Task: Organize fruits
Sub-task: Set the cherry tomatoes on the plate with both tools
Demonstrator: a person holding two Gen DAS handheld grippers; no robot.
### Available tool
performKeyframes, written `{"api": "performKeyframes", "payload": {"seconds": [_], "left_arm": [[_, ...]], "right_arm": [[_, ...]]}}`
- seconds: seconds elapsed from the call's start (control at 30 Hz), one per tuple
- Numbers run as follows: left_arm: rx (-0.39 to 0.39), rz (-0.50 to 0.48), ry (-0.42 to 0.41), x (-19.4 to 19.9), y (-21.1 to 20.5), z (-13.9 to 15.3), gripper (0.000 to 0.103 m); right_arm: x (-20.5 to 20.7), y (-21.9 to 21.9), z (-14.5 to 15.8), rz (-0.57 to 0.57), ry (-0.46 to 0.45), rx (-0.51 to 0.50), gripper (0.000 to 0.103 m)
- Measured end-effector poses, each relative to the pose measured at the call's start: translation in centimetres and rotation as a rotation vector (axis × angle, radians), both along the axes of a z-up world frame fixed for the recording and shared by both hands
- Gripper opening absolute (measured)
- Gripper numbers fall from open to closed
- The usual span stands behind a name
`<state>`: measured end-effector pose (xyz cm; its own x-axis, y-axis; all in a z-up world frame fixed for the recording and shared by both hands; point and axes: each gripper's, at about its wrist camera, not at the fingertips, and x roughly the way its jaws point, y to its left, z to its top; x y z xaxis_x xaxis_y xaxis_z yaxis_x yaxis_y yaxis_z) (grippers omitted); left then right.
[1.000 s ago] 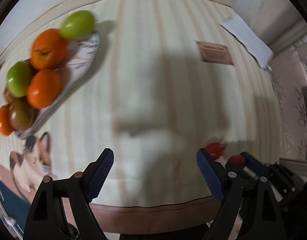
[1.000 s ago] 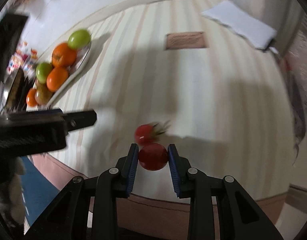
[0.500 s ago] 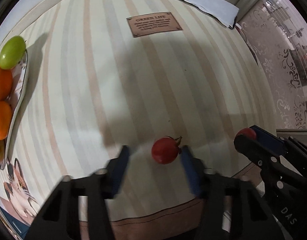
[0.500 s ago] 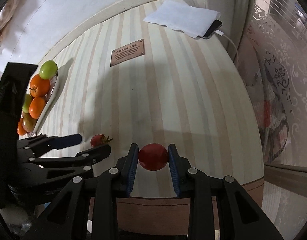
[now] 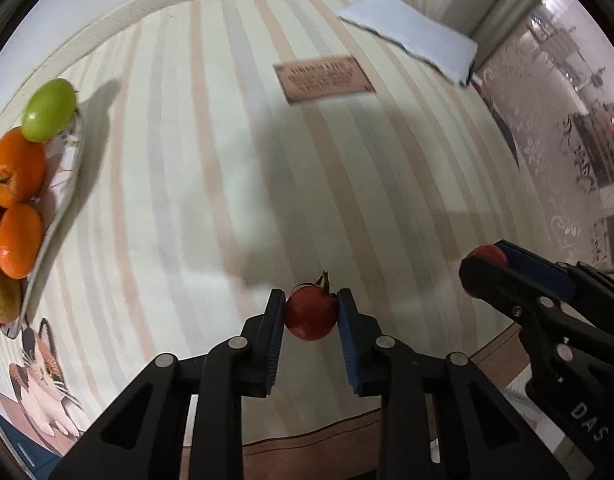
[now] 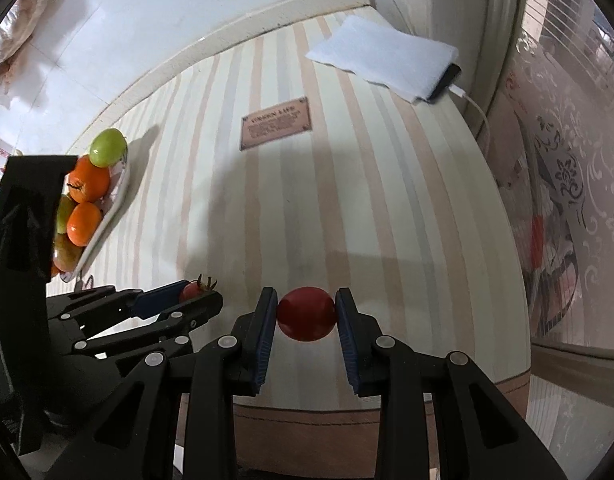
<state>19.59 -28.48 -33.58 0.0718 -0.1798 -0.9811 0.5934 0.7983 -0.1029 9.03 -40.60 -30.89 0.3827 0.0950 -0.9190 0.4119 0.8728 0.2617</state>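
My left gripper [image 5: 311, 316] is shut on a small red tomato with a green stem [image 5: 310, 313] near the table's front edge. My right gripper [image 6: 306, 314] is shut on a second red tomato [image 6: 305, 313], held just right of the left one. The right gripper shows in the left wrist view [image 5: 503, 266], the left gripper in the right wrist view [image 6: 187, 298]. A white plate [image 5: 63, 196] at the far left holds oranges [image 5: 17, 172] and green fruits [image 5: 49, 109].
A brown label plaque [image 5: 323, 78] lies on the striped tablecloth. A white folded cloth over a phone with a charging cable [image 6: 387, 58] sits at the back right corner. A cat-print mat [image 5: 43, 376] lies front left. A lace curtain [image 6: 567, 200] hangs at the right.
My left gripper swung right from the plate to the stemmed tomato and shut on it. My right gripper kept its tomato and lifted away from that spot.
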Motion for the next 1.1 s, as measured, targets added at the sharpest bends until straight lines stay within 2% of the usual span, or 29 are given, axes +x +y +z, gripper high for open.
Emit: {"api": "performKeyframes", "payload": {"seconds": [0.17,0.37,0.47,0.67,0.87,0.9,0.93,1.0,1.1], "left_arm": [[-0.051,0.107,-0.018,1.8,2.8,2.8,0.023],[-0.088,0.275,-0.016,7.7,8.1,5.4,0.024],[-0.078,0.339,-0.011,11.1,10.6,5.9,0.024],[-0.049,0.398,0.034,16.3,13.1,5.2,0.024],[-0.003,0.402,0.069,18.2,14.0,4.1,0.024],[0.006,0.405,0.081,18.4,14.1,3.9,0.024],[0.006,0.409,0.088,18.5,14.4,3.9,0.025],[0.008,0.411,0.085,18.4,14.3,4.0,0.028],[-0.009,0.428,0.068,18.2,14.5,4.7,0.042]], "right_arm": [[3.4,1.9,1.2,0.067,-0.051,0.05,0.032],[10.4,6.6,1.4,0.197,-0.135,0.219,0.032],[14.2,9.4,1.2,0.262,-0.168,0.261,0.032],[19.6,12.6,-0.4,0.319,-0.171,0.323,0.032],[22.4,14.1,-3.1,0.33,-0.129,0.387,0.033],[22.7,14.1,-3.7,0.326,-0.109,0.409,0.04],[22.9,14.0,-4.1,0.32,-0.094,0.424,0.059],[22.7,13.6,-4.3,0.3,-0.086,0.417,0.087],[22.2,12.9,-3.7,0.287,-0.091,0.403,0.087]]}}
